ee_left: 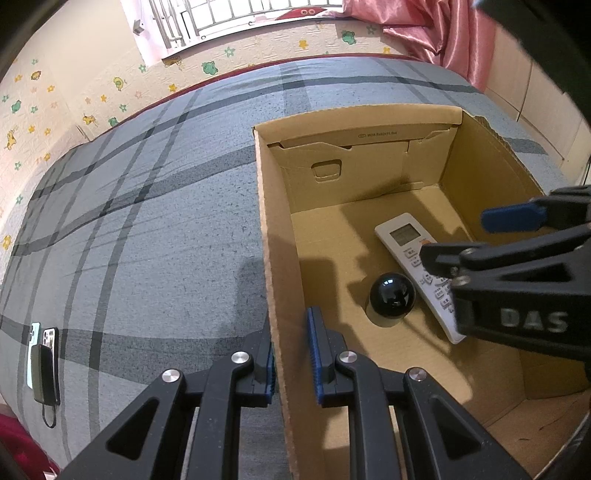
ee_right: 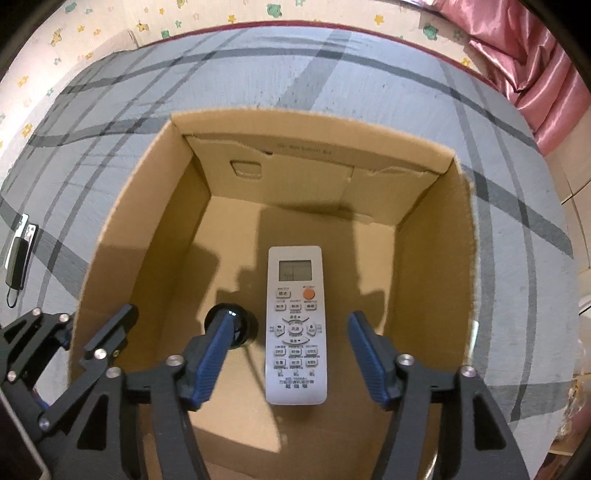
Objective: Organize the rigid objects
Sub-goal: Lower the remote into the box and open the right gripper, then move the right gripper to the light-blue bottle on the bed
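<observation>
An open cardboard box (ee_left: 354,114) stands on a grey plaid bed cover (ee_left: 147,221). On its floor lie a white remote control (ee_right: 295,280) and, just left of it, a black glossy ball (ee_left: 392,299). My left gripper (ee_left: 291,332) is shut on the box's left wall, one finger outside and one inside. My right gripper (ee_right: 291,319) hangs open above the remote's lower half, pads apart from it on both sides. Its left finger (ee_right: 214,354) hides part of the ball (ee_right: 245,330). From the left wrist view the right gripper (ee_left: 456,236) covers the remote's near end.
Two phones and a dark power bank with a cable (ee_left: 44,358) lie on the bed cover far left of the box. A wall with animal stickers (ee_left: 74,96) borders the bed at the back. A pink curtain (ee_left: 443,33) hangs at the back right.
</observation>
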`<state>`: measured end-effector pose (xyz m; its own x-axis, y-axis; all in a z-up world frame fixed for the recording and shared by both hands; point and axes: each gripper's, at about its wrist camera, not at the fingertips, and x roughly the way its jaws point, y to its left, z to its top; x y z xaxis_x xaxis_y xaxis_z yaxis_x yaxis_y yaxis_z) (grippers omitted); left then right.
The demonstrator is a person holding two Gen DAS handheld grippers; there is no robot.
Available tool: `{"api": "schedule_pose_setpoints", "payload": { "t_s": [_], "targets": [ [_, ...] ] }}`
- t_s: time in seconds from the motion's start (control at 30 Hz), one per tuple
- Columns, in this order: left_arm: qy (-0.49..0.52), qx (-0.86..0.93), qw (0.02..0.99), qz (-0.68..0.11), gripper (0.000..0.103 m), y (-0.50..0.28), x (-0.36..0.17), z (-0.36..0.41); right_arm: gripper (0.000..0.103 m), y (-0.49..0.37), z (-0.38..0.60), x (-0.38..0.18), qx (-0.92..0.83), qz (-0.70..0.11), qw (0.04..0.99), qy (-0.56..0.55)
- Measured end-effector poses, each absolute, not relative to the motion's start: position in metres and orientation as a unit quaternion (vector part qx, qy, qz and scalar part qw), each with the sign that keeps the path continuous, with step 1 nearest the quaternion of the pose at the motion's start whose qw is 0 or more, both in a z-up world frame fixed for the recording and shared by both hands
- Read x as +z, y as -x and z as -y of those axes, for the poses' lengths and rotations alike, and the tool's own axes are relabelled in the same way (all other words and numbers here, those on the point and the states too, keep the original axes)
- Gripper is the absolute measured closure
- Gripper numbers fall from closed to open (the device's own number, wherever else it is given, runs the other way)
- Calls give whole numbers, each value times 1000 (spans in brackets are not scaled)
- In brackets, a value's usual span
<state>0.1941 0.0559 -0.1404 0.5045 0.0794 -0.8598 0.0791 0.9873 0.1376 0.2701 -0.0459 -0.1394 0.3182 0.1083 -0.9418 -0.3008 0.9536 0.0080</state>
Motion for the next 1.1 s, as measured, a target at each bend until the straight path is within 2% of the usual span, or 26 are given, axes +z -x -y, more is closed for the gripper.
{"api": "schedule_pose_setpoints", "payload": {
  "t_s": [0.07, 0.13, 0.2, 0.4, 1.1],
  "targets": [
    [-80, 1, 864, -498, 87, -194, -141, -55, 32, -267, 48, -132, 125, -563, 812, 88],
    [-82, 1, 864, -498, 87, -193, -142, -54, 25, -262, 53, -123, 122, -554, 819, 89],
    [-83, 2, 863, -498, 87, -193, -142, -54, 11, -259, 63, -114, 120, -549, 823, 82],
    [-84, 2, 863, -498, 87, -194, -143, -53, 1, -255, 80, -98, 108, -533, 836, 75],
    [-79, 1, 863, -498, 87, -193, -144, -55, 0, -246, 165, -68, 54, -504, 861, 45]
  ]
}}
